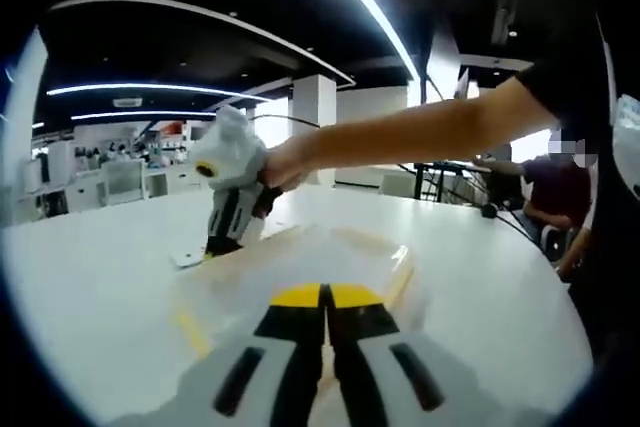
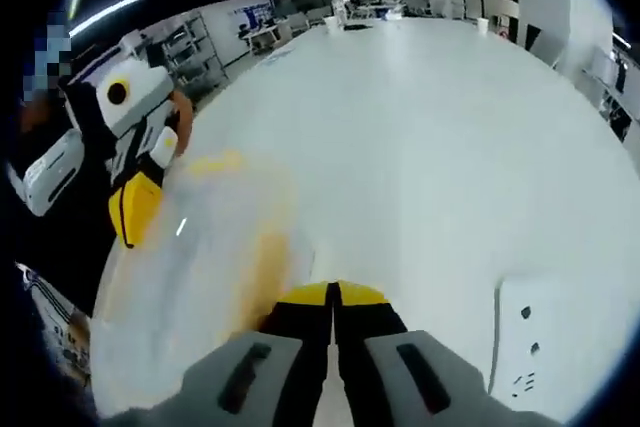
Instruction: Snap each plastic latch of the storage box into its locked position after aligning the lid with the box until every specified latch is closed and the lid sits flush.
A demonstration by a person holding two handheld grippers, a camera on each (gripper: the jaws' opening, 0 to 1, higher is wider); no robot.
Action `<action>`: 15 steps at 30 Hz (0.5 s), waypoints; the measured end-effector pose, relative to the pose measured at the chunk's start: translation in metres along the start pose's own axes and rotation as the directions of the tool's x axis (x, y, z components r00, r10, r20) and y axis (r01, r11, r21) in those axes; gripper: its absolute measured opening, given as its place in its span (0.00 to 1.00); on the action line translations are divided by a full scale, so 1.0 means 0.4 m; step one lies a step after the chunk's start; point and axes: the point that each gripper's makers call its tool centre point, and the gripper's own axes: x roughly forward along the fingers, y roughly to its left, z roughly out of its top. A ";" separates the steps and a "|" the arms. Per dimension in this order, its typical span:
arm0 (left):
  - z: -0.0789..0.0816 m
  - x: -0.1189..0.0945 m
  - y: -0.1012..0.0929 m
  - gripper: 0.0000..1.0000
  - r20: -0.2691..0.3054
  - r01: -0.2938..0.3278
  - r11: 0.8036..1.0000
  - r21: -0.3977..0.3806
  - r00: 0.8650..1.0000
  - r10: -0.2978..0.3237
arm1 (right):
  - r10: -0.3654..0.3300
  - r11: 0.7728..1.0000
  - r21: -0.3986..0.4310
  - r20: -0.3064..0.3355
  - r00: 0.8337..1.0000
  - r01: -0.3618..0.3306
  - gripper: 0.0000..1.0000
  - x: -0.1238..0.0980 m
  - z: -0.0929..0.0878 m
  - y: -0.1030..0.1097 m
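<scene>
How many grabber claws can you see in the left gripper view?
2. The left gripper rises at the bottom, jaws together over the clear storage box lid. The right gripper is farther back, at the lid's far edge, held by a hand.

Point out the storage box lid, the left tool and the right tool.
storage box lid [image 1: 300,267]: left gripper view, clear top surface.
left tool [image 1: 327,297]: left gripper view, between yellow tips.
right tool [image 2: 334,292]: right gripper view, between yellow tips.
</scene>
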 end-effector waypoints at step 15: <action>0.096 -0.084 0.101 0.20 0.179 -0.197 0.980 0.003 0.965 0.194 | -0.498 0.862 0.016 0.212 0.841 0.507 0.15 -0.191 0.024 -0.077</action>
